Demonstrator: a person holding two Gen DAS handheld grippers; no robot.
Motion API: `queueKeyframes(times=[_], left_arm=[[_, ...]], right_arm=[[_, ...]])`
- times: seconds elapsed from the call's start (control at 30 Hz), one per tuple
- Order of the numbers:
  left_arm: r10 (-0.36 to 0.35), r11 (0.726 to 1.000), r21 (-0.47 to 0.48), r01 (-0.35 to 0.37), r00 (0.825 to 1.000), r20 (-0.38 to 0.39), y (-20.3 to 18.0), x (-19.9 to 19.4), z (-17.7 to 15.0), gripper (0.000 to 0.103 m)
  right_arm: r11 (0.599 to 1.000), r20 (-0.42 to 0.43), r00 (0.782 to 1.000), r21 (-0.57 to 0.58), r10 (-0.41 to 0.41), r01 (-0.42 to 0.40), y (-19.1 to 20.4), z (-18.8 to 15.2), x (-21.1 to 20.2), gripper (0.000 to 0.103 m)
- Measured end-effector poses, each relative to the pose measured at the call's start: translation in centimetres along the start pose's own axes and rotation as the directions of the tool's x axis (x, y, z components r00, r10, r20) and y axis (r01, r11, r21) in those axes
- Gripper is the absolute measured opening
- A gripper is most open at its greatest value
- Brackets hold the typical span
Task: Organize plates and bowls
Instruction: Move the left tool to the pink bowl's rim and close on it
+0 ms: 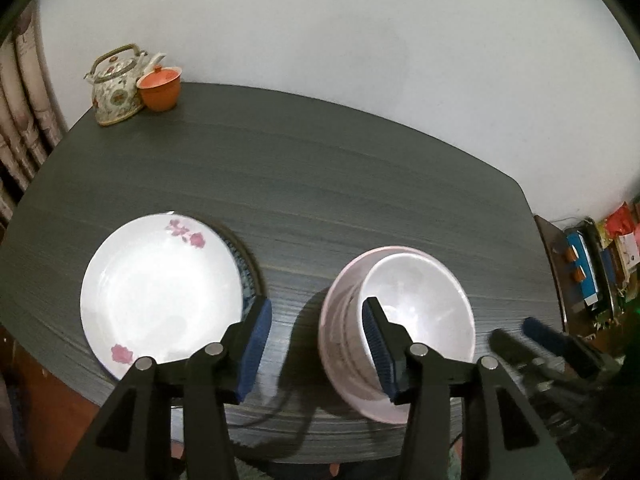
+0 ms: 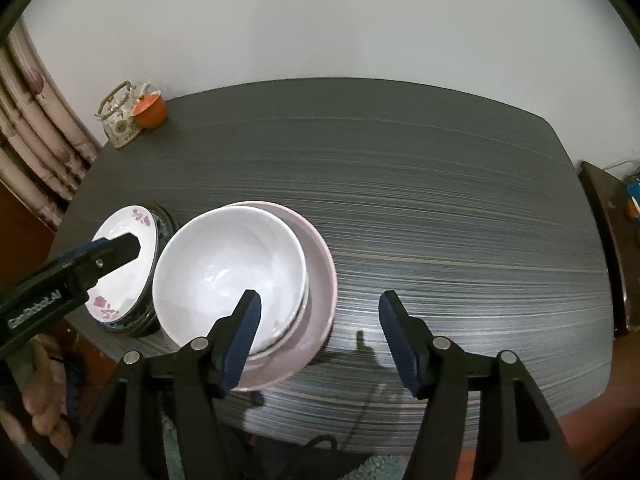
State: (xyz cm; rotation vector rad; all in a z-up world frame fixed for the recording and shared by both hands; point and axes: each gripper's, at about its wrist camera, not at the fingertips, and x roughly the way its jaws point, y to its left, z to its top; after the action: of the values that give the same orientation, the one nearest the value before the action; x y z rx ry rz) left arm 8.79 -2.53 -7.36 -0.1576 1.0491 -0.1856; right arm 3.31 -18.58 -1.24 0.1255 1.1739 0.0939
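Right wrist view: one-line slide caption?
Open right gripper above nested white bowl in pink bowl, beside stacked floral plate on the dark table.

Dark striped table [image 2: 440, 208], plain white wall [image 2: 320, 20], patterned curtain [image 2: 36, 132] at left.

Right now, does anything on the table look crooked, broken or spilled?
Nothing broken or spilled. The white bowl sits off-centre in the pink bowl, pushed to its left side. The flowered plate lies flat on a darker plate.
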Motion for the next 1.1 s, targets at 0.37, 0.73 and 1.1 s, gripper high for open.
queueKeyframes(times=[0.37, 0.73, 1.1], left_arm=[[-0.054, 0.995, -0.091, 0.046, 0.995, -0.085, 2.7, 1.4, -0.3, 0.062], [-0.102, 0.976, -0.212, 0.056, 0.972, -0.213, 4.1, 3.5, -0.4, 0.062], [-0.114, 0.955, -0.294, 0.034, 0.958, -0.262, 4.8, 4.9, -0.5, 0.062]], right_arm=[[0.992, -0.042, 0.999, 0.124, 0.020, -0.014, -4.9, -1.1, -0.5, 0.069], [0.978, -0.164, 0.981, 0.195, 0.104, -0.071, -4.9, -1.7, 2.7, 0.069], [0.976, -0.198, 0.973, 0.206, 0.116, -0.074, -3.8, -1.2, 3.9, 0.069]])
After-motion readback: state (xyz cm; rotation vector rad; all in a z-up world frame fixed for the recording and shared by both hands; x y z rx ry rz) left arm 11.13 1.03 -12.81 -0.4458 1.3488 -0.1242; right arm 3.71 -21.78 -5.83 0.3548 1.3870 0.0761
